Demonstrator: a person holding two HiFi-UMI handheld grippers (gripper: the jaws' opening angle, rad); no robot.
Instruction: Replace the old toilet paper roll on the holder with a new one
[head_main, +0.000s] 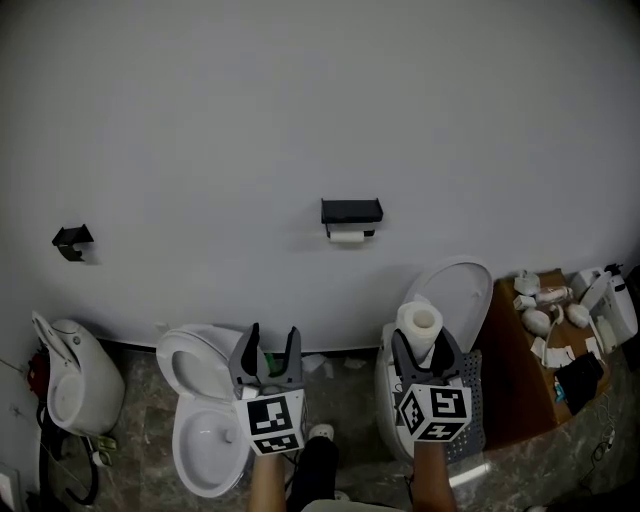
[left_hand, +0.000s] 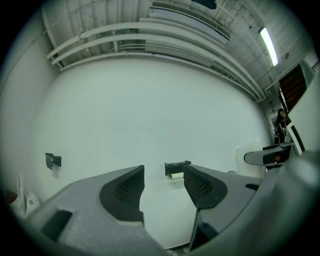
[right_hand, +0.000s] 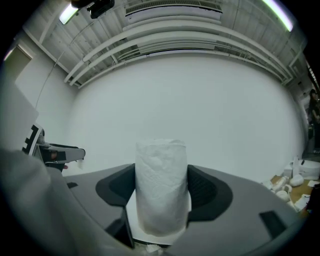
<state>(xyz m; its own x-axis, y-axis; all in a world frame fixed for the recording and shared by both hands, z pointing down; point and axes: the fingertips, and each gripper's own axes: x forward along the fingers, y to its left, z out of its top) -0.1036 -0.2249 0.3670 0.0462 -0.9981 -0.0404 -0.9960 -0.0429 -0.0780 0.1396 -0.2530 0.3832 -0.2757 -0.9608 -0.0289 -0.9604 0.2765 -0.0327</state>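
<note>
Toilet paper roll (head_main: 420, 328), the new full one, is standing upright between the jaws of the right gripper (right_hand: 161, 186), whose pads are pressing against its two sides. It is being held on the near right, in front of a white toilet (head_main: 462, 290) with its lid raised. The left gripper (left_hand: 164, 182) is keeping its jaws spread wide, with nothing between them. On the far wall the black holder (head_main: 351, 210) is carrying the old roll (head_main: 348, 237), thin and nearly spent, well apart from both grippers.
</note>
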